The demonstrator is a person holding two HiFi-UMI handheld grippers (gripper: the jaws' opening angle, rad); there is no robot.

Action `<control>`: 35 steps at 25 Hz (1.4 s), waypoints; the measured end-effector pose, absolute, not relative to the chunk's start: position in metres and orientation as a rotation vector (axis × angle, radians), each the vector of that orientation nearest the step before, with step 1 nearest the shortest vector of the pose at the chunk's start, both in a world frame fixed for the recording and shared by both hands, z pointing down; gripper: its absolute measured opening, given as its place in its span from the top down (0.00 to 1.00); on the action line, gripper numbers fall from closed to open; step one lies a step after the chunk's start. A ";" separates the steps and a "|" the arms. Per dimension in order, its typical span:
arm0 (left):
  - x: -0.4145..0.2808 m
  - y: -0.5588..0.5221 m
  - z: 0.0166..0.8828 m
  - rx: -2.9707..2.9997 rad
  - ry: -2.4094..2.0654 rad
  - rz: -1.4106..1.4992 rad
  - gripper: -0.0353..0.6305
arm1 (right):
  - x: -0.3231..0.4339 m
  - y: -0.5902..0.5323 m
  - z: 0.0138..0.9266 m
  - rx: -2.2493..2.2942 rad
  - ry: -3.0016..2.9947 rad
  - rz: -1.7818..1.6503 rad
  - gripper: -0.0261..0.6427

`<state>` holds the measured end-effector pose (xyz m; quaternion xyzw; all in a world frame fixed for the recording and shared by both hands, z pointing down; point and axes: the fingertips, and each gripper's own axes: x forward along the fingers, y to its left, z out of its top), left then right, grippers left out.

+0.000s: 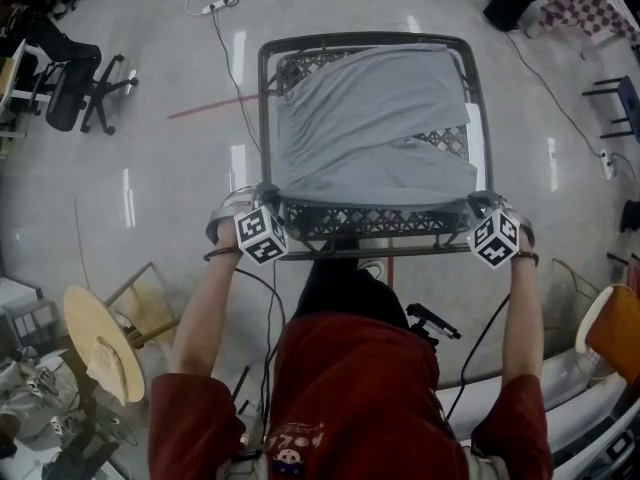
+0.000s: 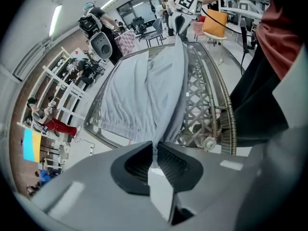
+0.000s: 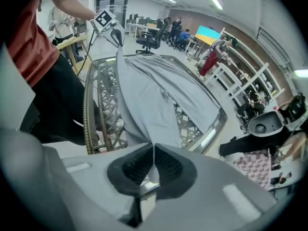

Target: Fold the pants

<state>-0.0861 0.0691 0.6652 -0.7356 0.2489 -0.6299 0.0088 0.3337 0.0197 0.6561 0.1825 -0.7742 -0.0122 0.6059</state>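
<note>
My left claw (image 2: 155, 150) and right claw (image 3: 153, 154) are each clamped on a near corner of the grey pants (image 1: 370, 118), which are spread across the table (image 1: 265, 88). Both bites look thin. If either slips, I expect a crooked fold.

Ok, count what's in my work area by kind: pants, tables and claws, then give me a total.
pants: 1
table: 1
claws: 2, the left claw and the right claw, each shut on the pants
total: 4
</note>
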 end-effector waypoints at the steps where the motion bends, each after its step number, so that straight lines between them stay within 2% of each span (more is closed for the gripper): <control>1: -0.087 0.059 0.662 -2.298 0.786 -1.963 0.89 | 0.331 0.006 0.652 0.432 -1.792 -0.044 0.94; 22: -0.134 -0.143 0.669 -2.306 0.902 -1.990 0.89 | 0.265 -0.286 0.628 0.486 -1.736 -0.224 0.94; 35: -0.159 -0.193 0.716 -2.302 0.847 -2.064 0.88 | 0.228 -0.381 0.698 0.430 -1.639 -0.227 0.94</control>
